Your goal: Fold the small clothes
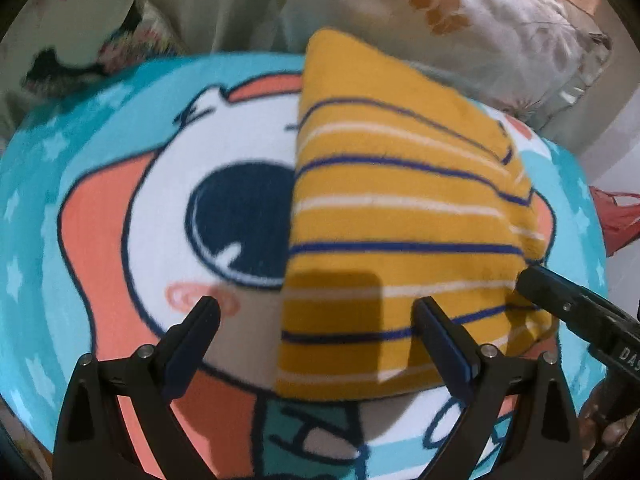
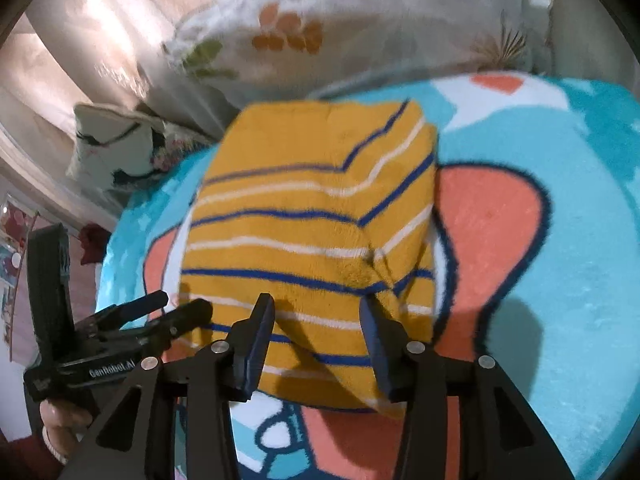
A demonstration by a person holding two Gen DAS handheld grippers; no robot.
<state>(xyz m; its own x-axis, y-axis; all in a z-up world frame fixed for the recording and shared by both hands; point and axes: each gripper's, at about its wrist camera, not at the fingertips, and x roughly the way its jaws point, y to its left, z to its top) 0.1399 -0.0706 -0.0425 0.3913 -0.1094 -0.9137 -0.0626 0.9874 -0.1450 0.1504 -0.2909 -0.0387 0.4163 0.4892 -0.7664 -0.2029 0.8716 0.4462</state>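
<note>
Our right gripper hung parted over the folded yellow striped garment on the cartoon blanket; our left gripper stood wide apart, empty. We judged smoothing both edges flat before releasing mattered.

On the side of my left gripper, seen from the right wrist view, white print on the black body reads "GenRobot.AI". From the left wrist view, my right gripper comes in at the right edge, and white capitals on its black body begin "DAS"; the rest runs out of frame. The blanket under my fingers carries big dark-outlined shapes at its near edge that look like letters, perhaps an "H" and an "O", but I cannot read a word from them. At the far left of the right wrist view hang coloured pictures, too small and blurred for me to read.
</note>
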